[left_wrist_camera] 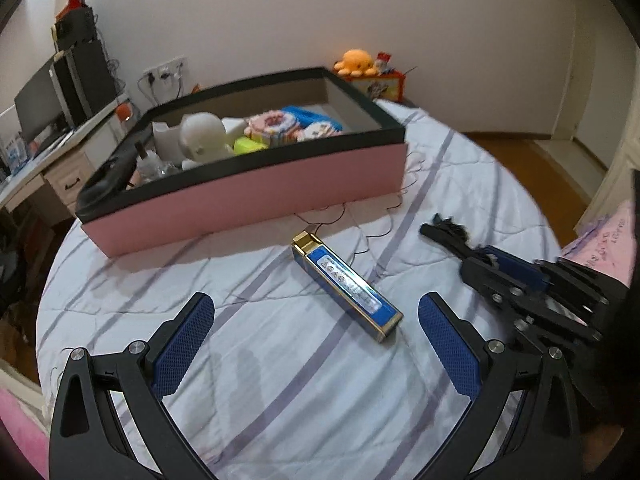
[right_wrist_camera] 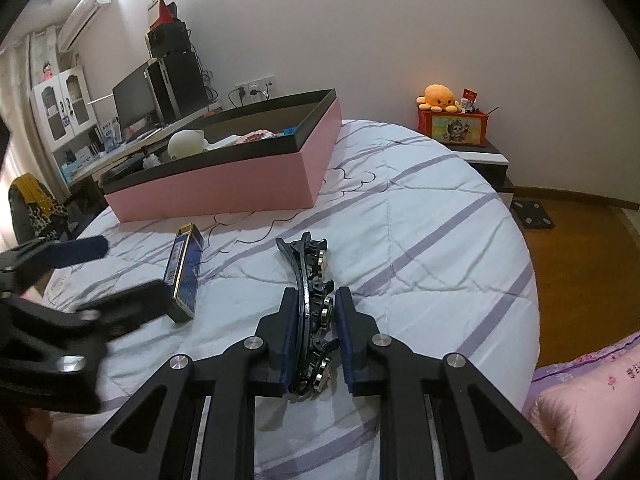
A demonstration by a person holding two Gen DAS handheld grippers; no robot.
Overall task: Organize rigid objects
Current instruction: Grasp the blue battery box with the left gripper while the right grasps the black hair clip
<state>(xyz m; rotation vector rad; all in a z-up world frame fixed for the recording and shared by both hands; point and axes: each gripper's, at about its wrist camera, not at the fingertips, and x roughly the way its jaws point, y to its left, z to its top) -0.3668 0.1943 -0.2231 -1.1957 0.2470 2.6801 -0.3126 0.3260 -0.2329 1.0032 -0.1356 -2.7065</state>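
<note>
A long blue and gold box (left_wrist_camera: 347,285) lies flat on the striped bed cover, just ahead of my left gripper (left_wrist_camera: 316,312), whose blue pads stand wide apart with nothing between them. The same box (right_wrist_camera: 185,270) shows left of centre in the right wrist view, with the left gripper (right_wrist_camera: 90,272) beside it. My right gripper (right_wrist_camera: 318,298) is shut on a black curved hair clip (right_wrist_camera: 310,276) with metal studs, which rests on the cover. From the left wrist view that clip (left_wrist_camera: 444,230) pokes out of the right gripper (left_wrist_camera: 482,262) at the right.
A pink box with a black rim (left_wrist_camera: 248,188) stands on the bed behind, holding a white toy figure (left_wrist_camera: 202,134) and several colourful items. A desk with a monitor (right_wrist_camera: 134,100) is at the left. An orange plush (right_wrist_camera: 438,98) sits on a red box by the wall.
</note>
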